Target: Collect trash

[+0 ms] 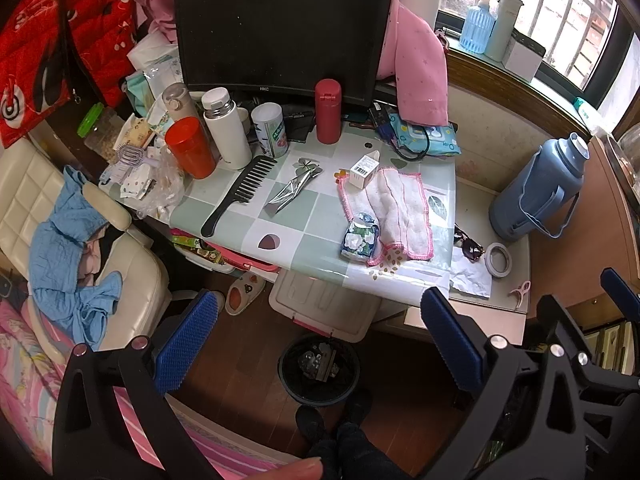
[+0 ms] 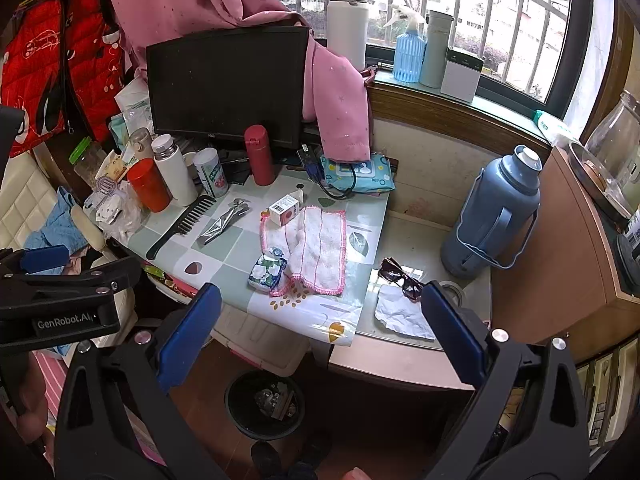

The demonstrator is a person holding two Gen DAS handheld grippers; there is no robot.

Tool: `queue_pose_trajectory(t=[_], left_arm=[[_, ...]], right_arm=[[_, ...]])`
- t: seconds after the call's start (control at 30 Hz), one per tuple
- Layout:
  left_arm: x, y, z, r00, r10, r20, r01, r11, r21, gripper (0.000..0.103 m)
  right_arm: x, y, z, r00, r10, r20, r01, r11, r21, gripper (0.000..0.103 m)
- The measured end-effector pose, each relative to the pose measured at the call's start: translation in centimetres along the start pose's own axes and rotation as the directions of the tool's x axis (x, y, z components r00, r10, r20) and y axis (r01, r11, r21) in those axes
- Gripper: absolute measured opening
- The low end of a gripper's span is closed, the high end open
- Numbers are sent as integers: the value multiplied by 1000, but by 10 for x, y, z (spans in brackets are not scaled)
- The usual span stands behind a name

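Note:
A black trash bin with scraps in it stands on the floor under the desk; it also shows in the right wrist view. On the desk lie a silver foil wrapper, a small white carton, a blue floral packet and a crumpled white paper. My left gripper is open and empty, held above the floor in front of the desk. My right gripper is open and empty, to its right.
The desk holds a monitor, red cup, flasks, black comb, white cloth with pink edging, sunglasses and tape roll. A blue thermos stands at the right. A cream chair stands at the left.

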State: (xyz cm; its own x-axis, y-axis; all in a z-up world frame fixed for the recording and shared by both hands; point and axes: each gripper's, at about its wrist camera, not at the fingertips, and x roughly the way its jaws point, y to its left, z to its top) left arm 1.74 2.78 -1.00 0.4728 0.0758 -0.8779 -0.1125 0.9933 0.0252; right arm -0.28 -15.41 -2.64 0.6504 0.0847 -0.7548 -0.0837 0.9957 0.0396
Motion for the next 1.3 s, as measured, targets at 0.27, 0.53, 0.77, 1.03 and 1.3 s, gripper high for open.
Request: queue_pose_trajectory(t=[0.27, 0.53, 0.77, 1.03, 1.3], left_arm=[[7, 4, -15, 999, -22, -42, 21, 999, -24, 99], [2, 10, -9, 998, -47, -29, 47, 999, 8, 99], [-2, 23, -4, 997, -70, -30, 70, 998, 0, 99], [6, 50, -11, 995, -96, -36, 96, 995, -12, 99], [42, 67, -16, 986, -137, -94, 136, 991, -14, 99]], right_arm=[[-1, 5, -7, 1000, 5, -3, -5, 1000, 4, 99], [-5, 14, -11, 1000, 2, -3, -2, 1000, 0, 99], [-12, 29, -7, 1000, -3, 4, 3, 1000, -5, 99], [-7, 46, -12, 1000, 22, -9, -22, 1000, 22, 99], [29, 44, -19, 996, 36, -80, -32, 998, 48, 99]])
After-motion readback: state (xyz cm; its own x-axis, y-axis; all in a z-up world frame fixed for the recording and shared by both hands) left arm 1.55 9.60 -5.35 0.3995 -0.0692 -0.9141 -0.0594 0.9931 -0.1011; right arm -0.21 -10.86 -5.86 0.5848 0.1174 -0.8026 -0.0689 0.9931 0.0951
